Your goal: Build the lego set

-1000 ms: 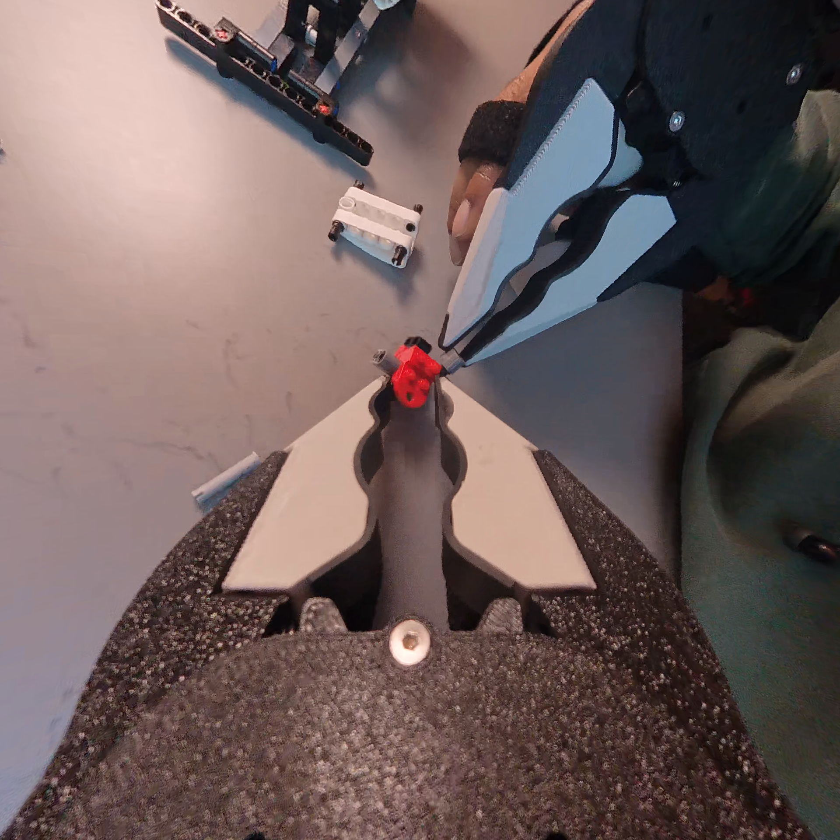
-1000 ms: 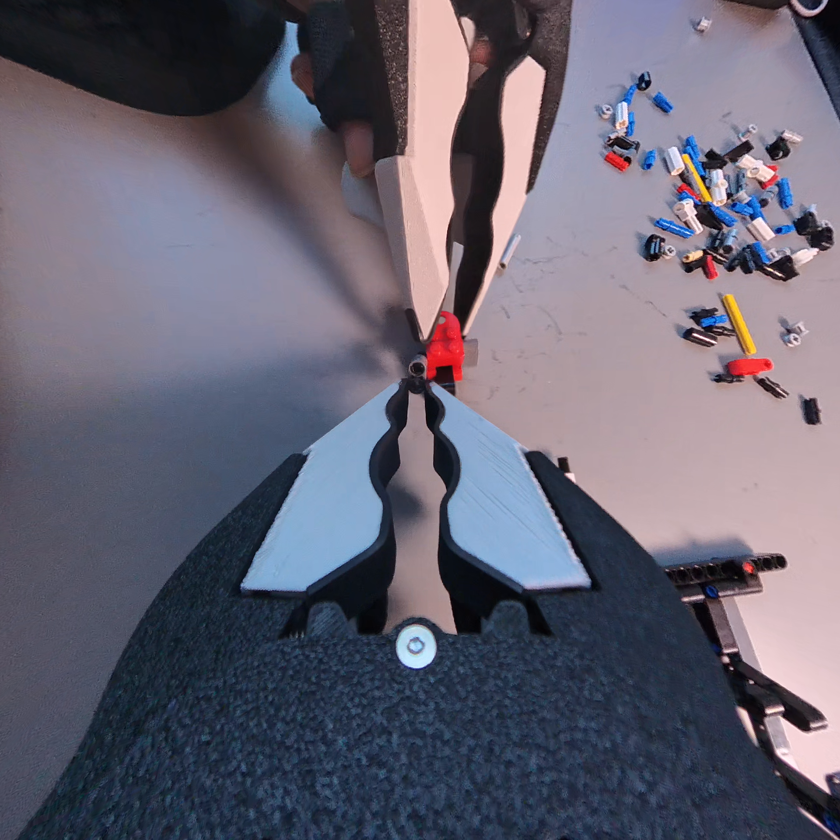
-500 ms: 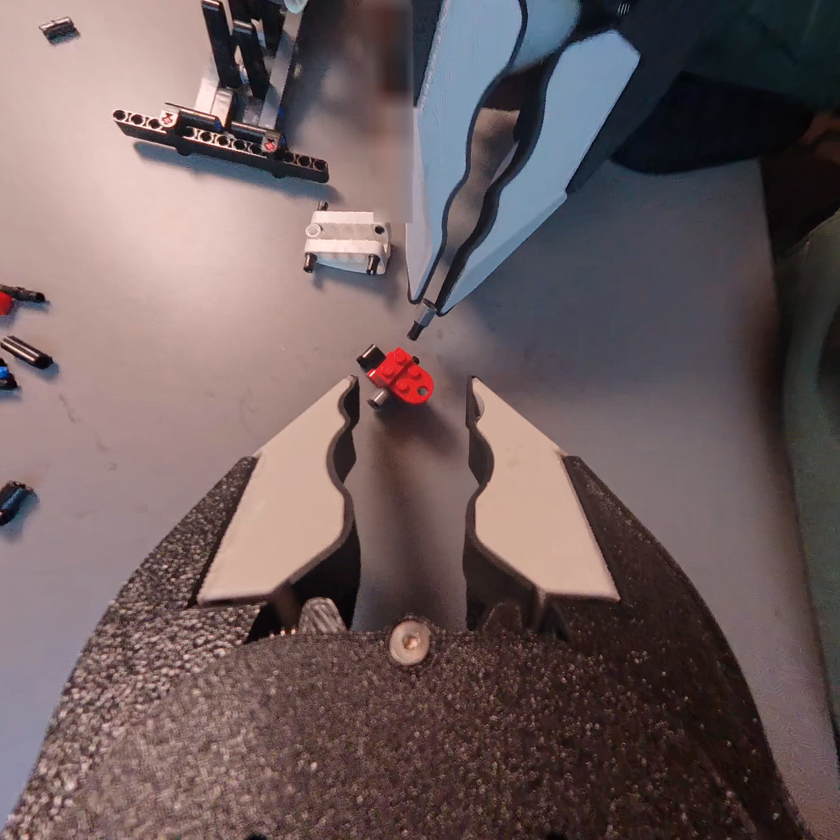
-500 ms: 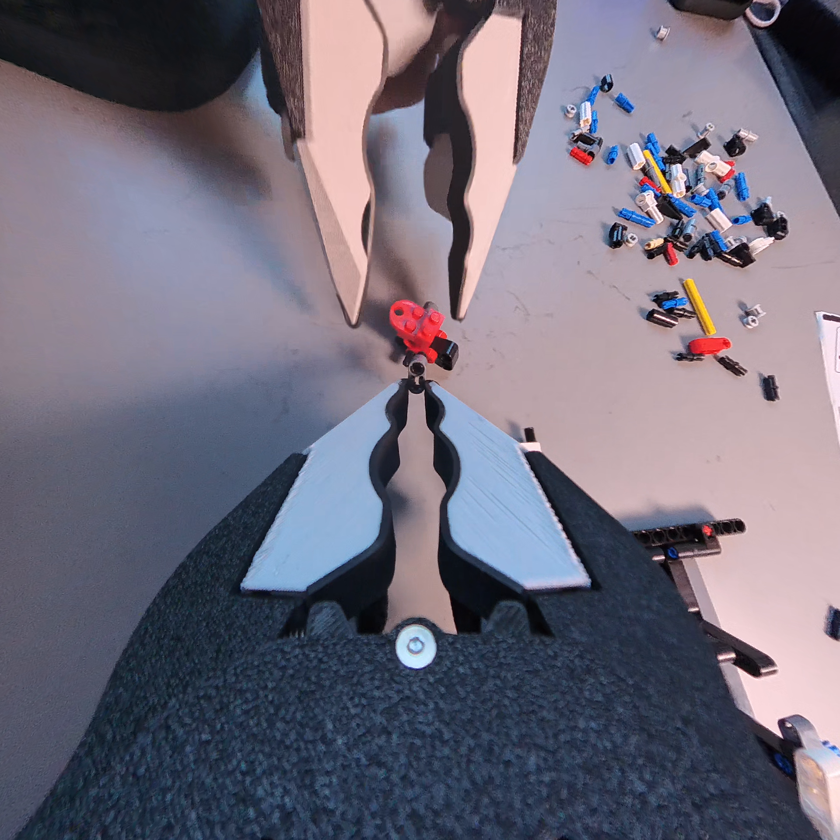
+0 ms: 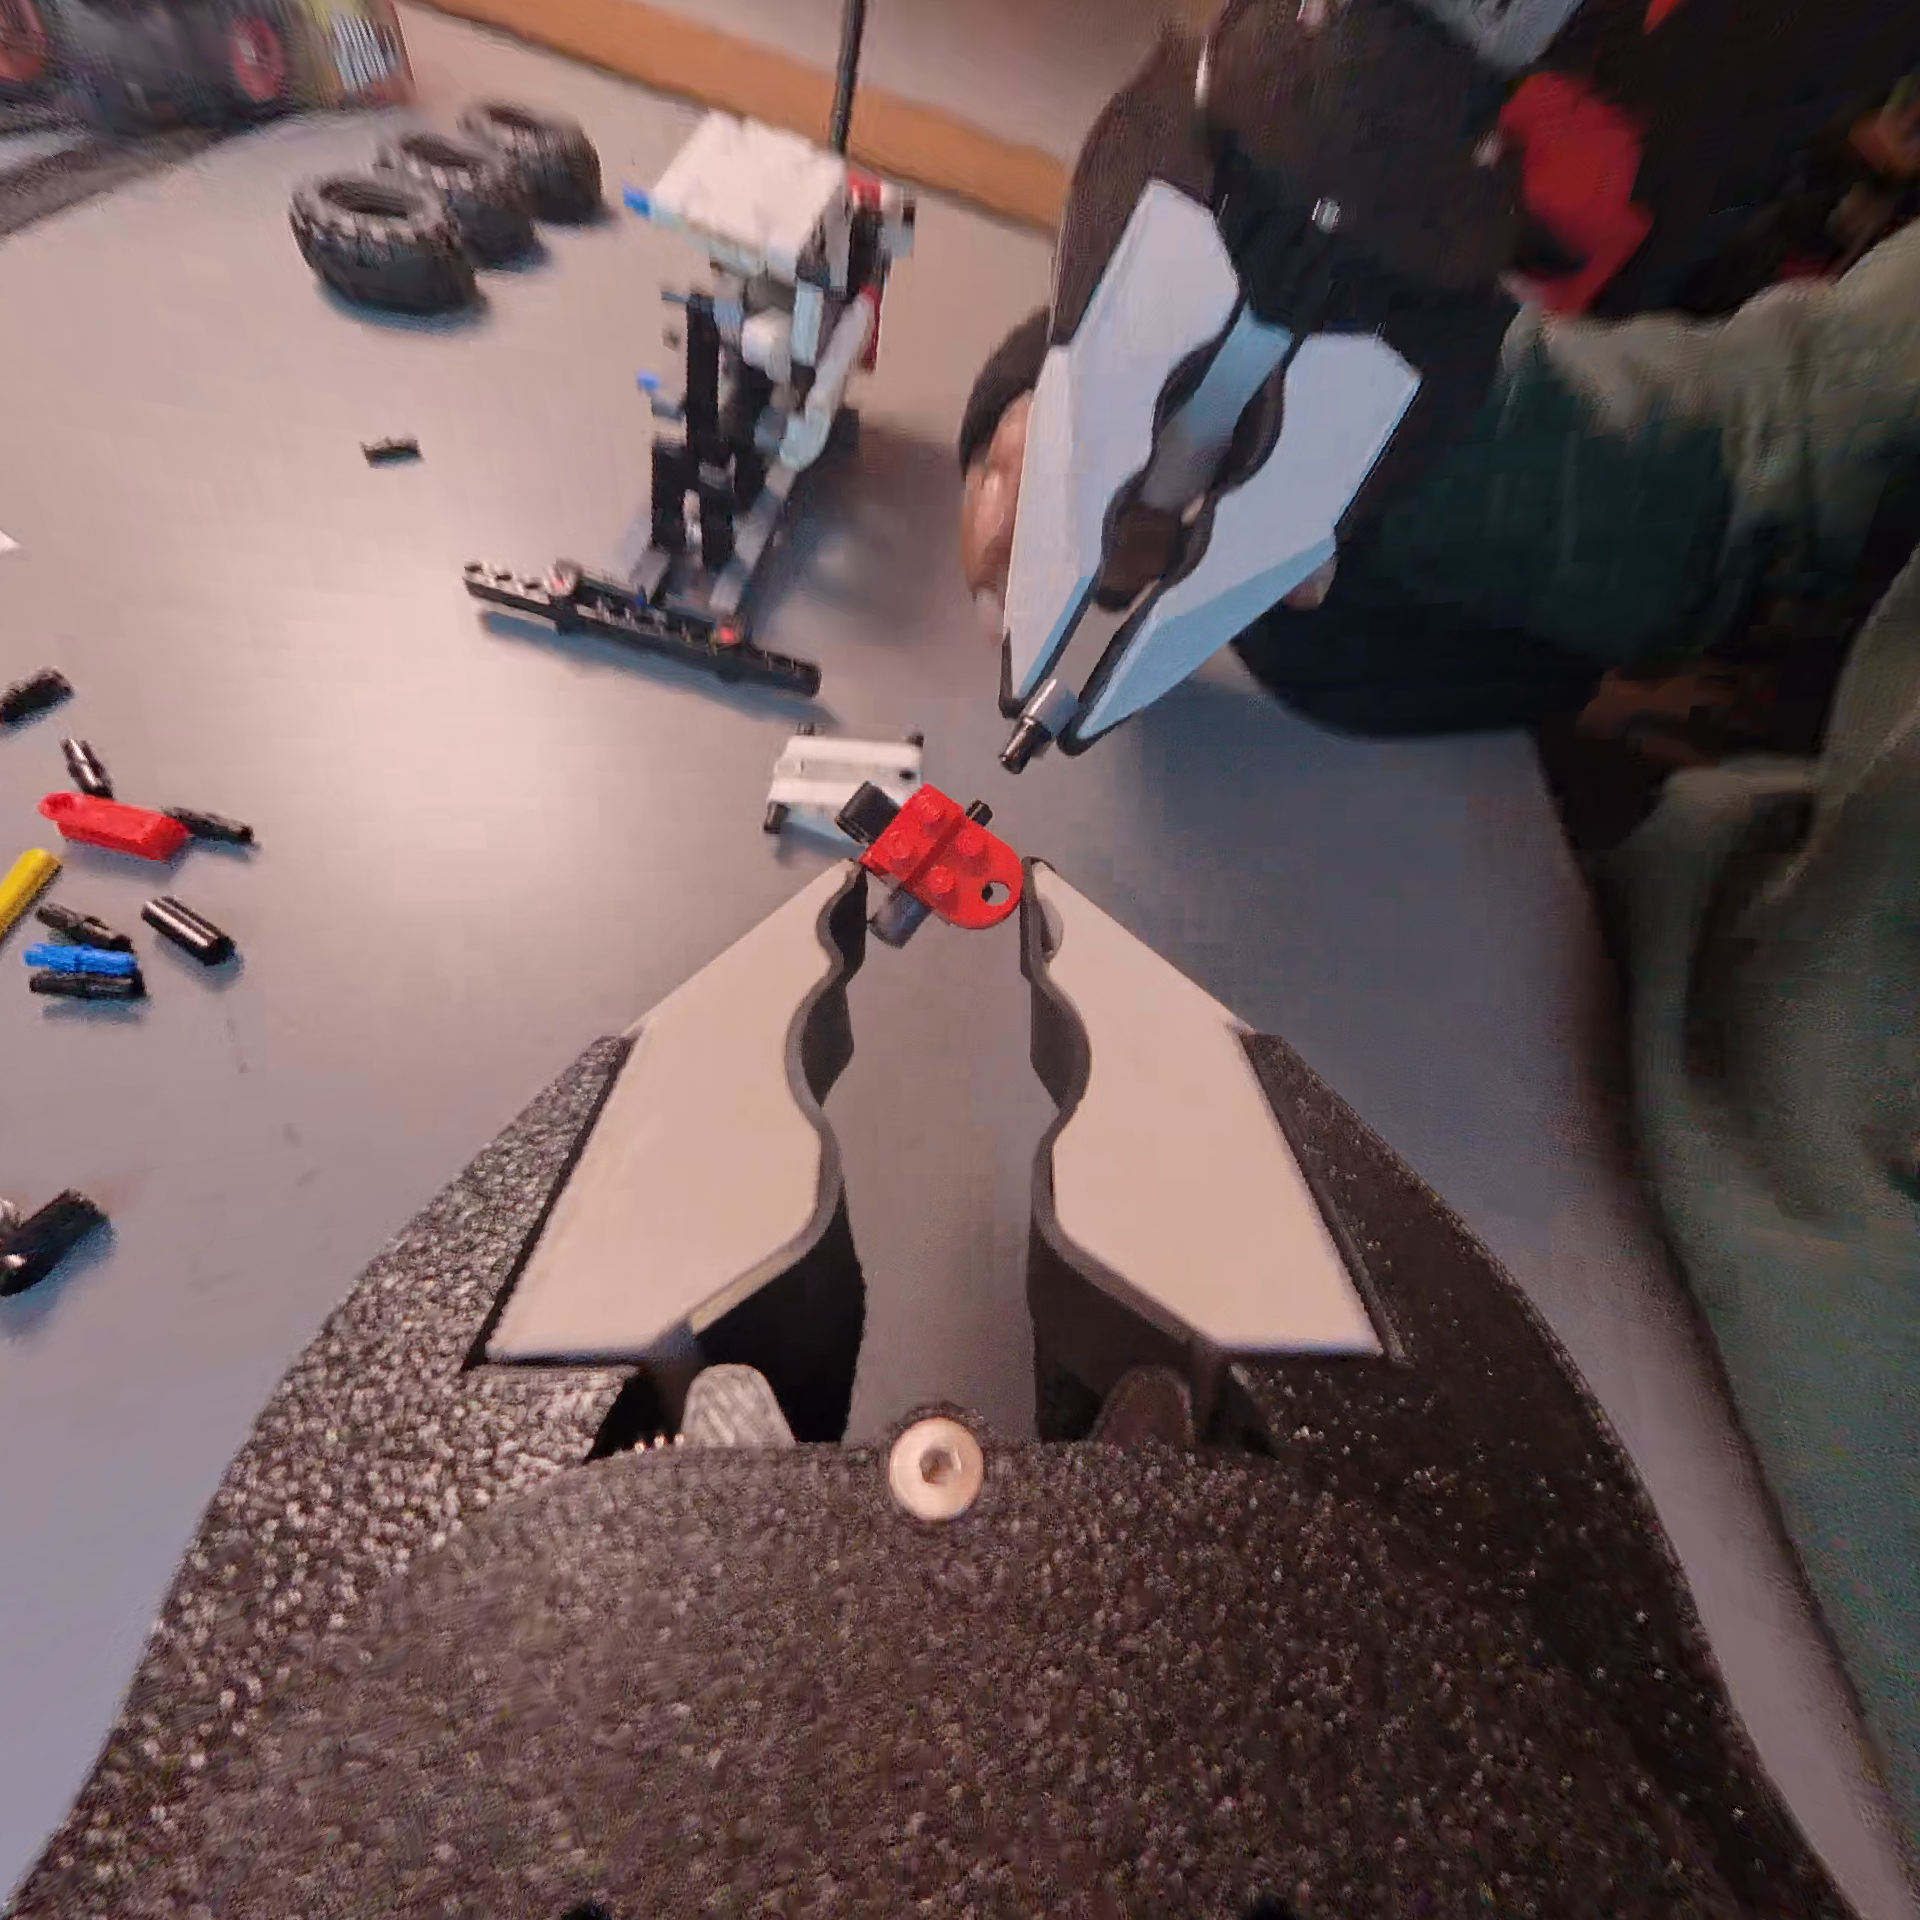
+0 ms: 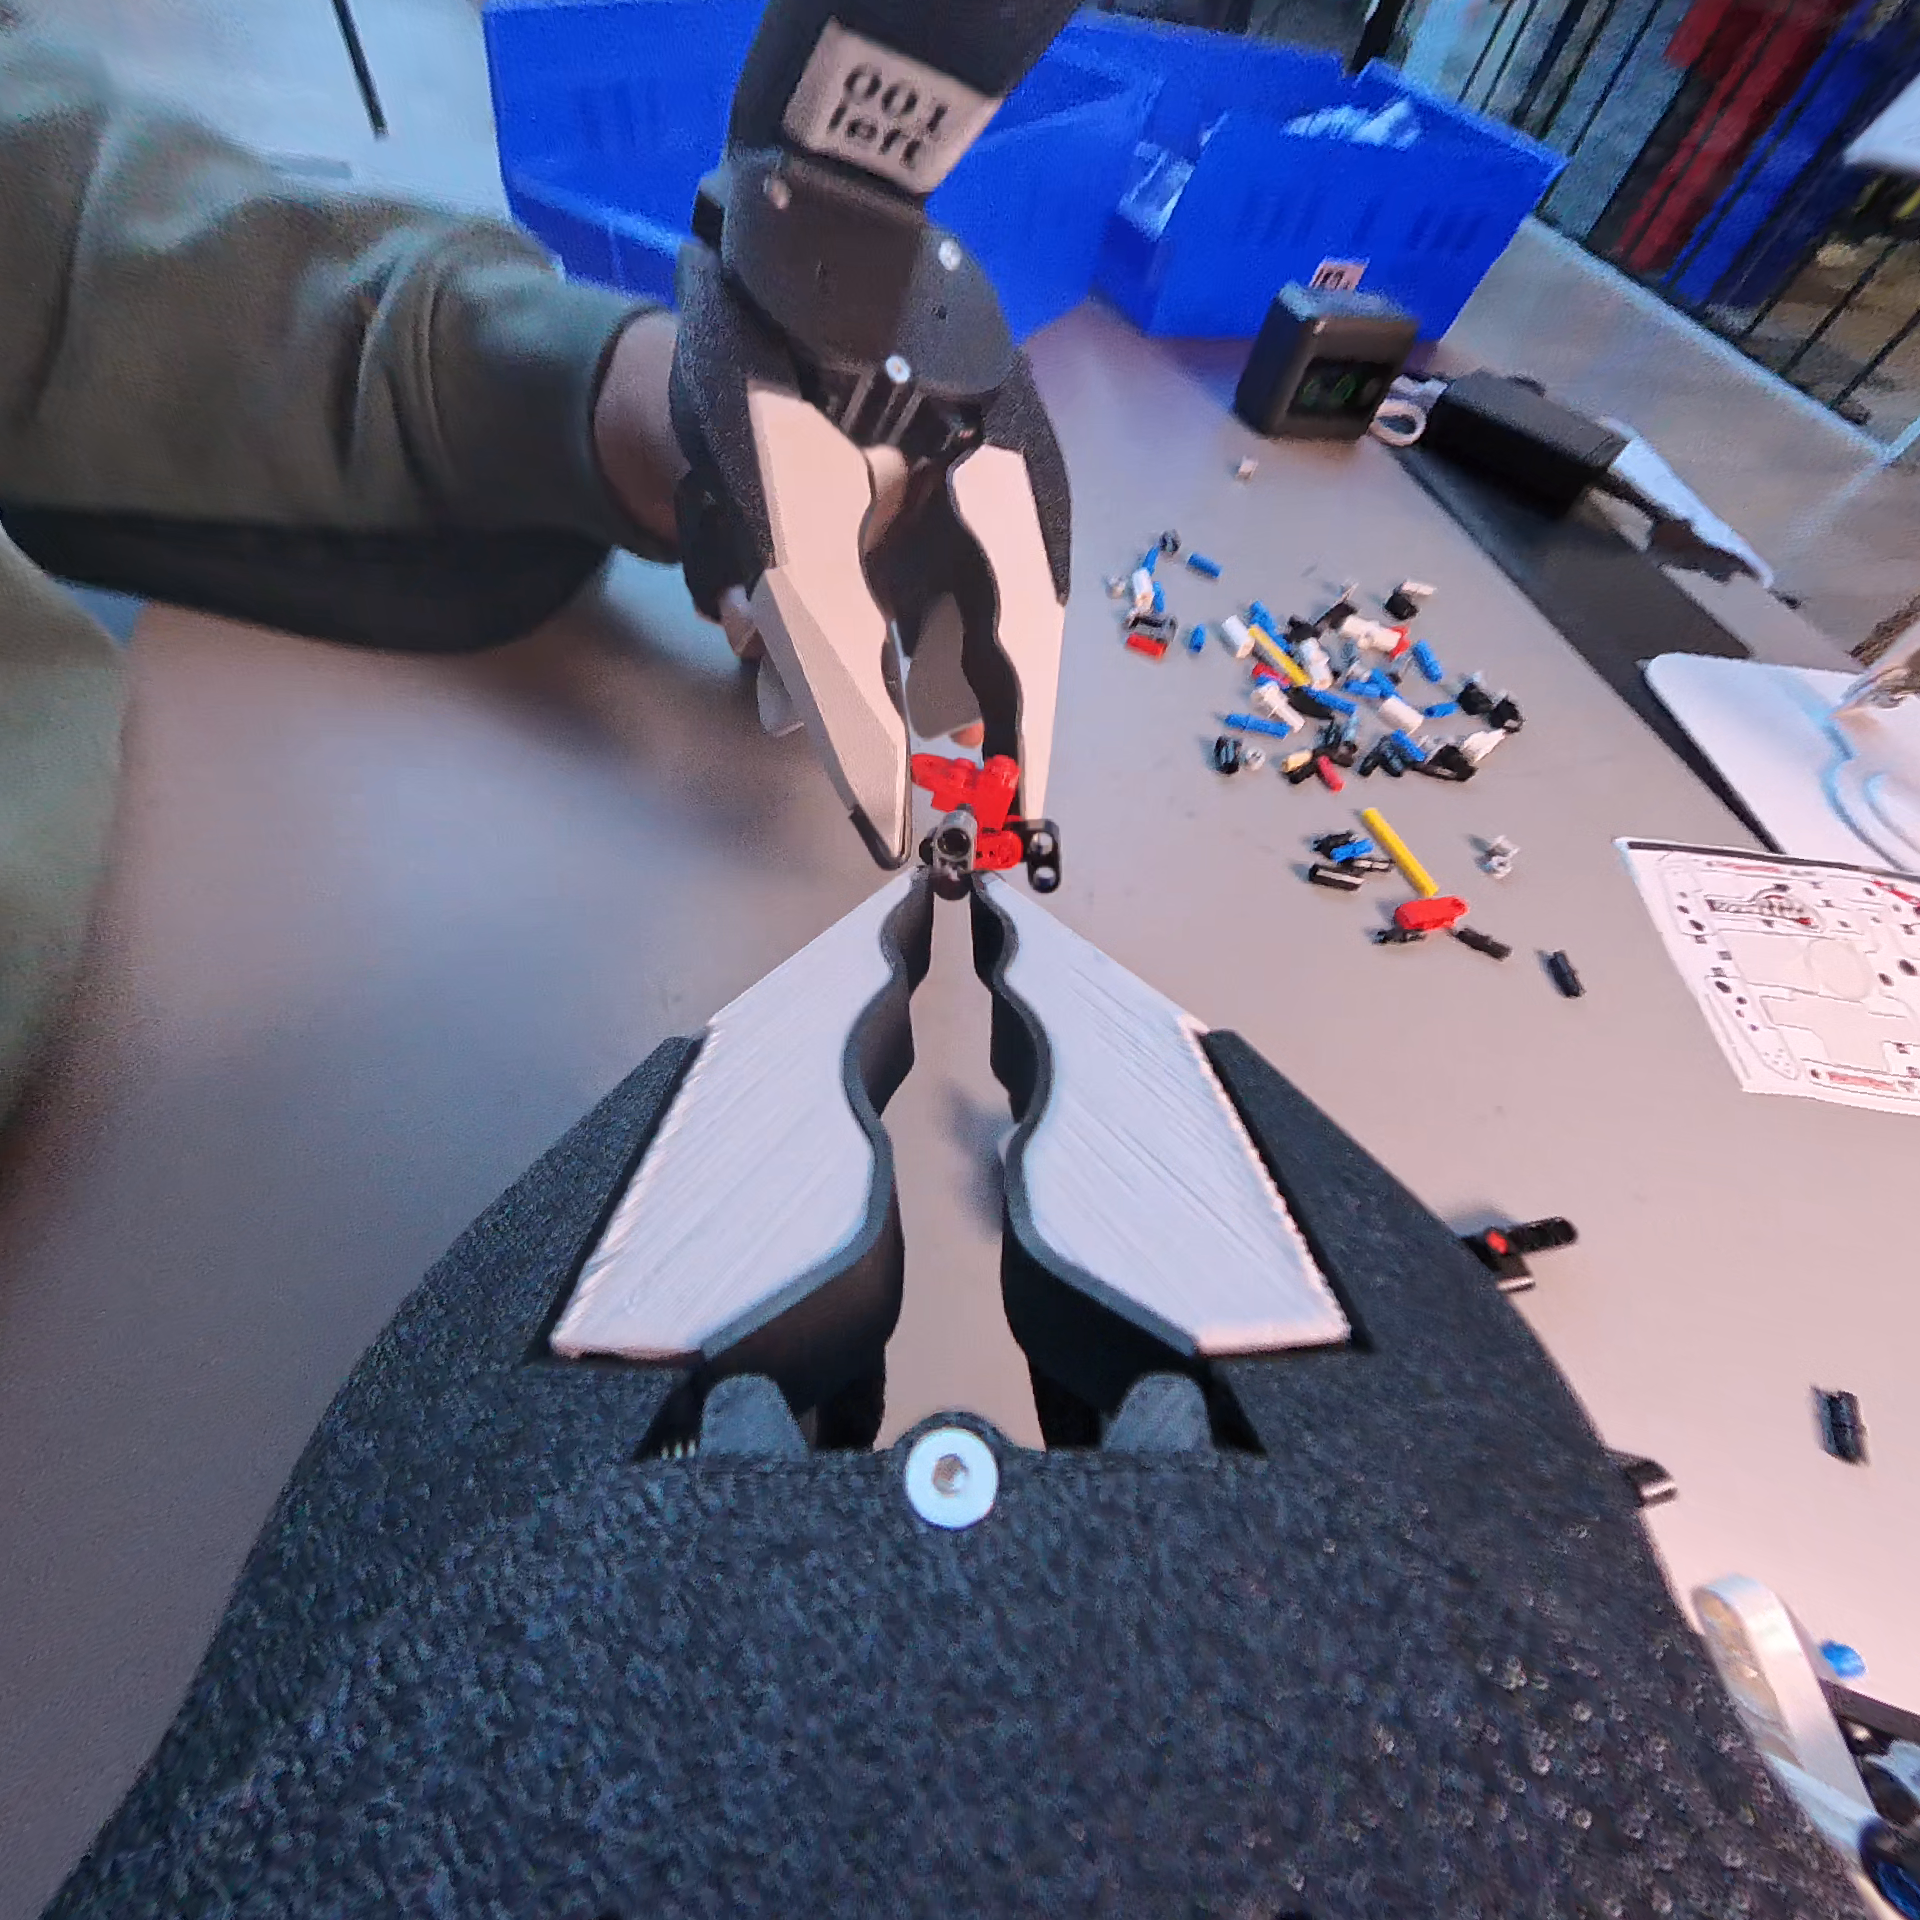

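My left gripper (image 5: 937,878) is shut on a small red studded piece (image 5: 940,857) with black and grey pins in it, held at the fingertips above the grey table (image 5: 416,1039). My right gripper (image 5: 1039,717) hangs just above and behind it, shut on a short grey and black pin (image 5: 1032,722). In the right wrist view, my right gripper (image 6: 951,883) holds the pin (image 6: 951,844) end-on, right in front of the red piece (image 6: 961,784). The red piece sits between the tips of the left gripper (image 6: 961,826).
A partly built black and white model (image 5: 769,343) and three black tyres (image 5: 416,218) stand behind. A white piece (image 5: 831,774) lies near the red piece. Loose pieces (image 6: 1340,686), an instruction sheet (image 6: 1787,977), a black device (image 6: 1325,364) and blue bins (image 6: 1247,208) are to the right.
Half a second ago my left gripper was open with the red piece on the table. It has closed on the piece and lifted it. The right gripper kept the pin and rose.
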### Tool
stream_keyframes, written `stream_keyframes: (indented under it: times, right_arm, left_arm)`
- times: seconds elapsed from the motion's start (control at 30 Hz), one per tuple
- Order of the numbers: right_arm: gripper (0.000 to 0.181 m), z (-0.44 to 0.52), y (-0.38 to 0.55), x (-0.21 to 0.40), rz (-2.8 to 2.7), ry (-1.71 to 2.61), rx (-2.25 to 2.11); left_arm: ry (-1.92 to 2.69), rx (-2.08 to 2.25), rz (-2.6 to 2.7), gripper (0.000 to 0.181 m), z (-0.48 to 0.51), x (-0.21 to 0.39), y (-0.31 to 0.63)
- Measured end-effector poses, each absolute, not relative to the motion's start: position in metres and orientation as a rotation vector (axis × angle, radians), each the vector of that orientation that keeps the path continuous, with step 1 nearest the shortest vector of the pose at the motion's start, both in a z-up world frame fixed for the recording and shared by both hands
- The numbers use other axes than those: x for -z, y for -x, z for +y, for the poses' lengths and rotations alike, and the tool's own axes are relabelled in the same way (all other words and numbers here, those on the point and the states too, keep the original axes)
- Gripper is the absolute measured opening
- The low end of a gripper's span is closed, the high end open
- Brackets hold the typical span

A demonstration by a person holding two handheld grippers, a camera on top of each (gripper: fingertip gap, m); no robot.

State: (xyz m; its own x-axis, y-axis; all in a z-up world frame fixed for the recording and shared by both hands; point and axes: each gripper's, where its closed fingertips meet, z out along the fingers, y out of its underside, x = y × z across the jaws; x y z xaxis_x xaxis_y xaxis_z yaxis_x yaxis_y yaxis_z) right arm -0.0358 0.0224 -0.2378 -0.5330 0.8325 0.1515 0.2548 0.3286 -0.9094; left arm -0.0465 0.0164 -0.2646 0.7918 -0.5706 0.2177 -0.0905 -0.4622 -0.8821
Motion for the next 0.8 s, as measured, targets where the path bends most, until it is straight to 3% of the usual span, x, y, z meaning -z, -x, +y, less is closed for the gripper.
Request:
stream_keyframes:
  times: [0.2, 0.8]
  right_arm:
    - [0.007, 0.024, 0.040, 0.201, -1.775, 0.949, -1.271]
    - [0.006, 0.012, 0.033, 0.203, -1.888, 0.874, -1.082]
  left_arm:
    - [1.757, 0.760, 0.348, 0.028, 0.017, 0.218, 0.050]
    - [1.747, 0.888, 0.387, 0.029, 0.012, 0.218, 0.035]
